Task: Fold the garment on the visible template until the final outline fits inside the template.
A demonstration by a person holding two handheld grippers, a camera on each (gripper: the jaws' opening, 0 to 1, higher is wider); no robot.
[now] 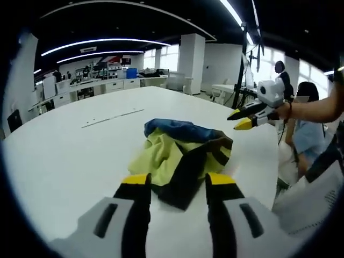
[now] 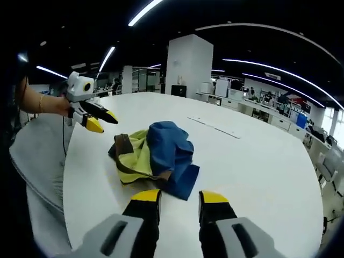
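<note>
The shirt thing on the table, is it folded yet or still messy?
Still messy. The garment lies crumpled in a heap on the white table, with no fold made. Nothing is in hand: the left gripper and right gripper are both open above it. All the spreading and folding is left.

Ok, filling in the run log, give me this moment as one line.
garment: crumpled heap on white table, unfolded | left gripper: open, empty, near garment | right gripper: open, empty, opposite side

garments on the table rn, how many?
1. A single crumpled garment, blue, yellow-green and dark, lies near the white table edge, between the two open grippers, touching neither. Any other piece beneath the heap would be hidden.
</note>
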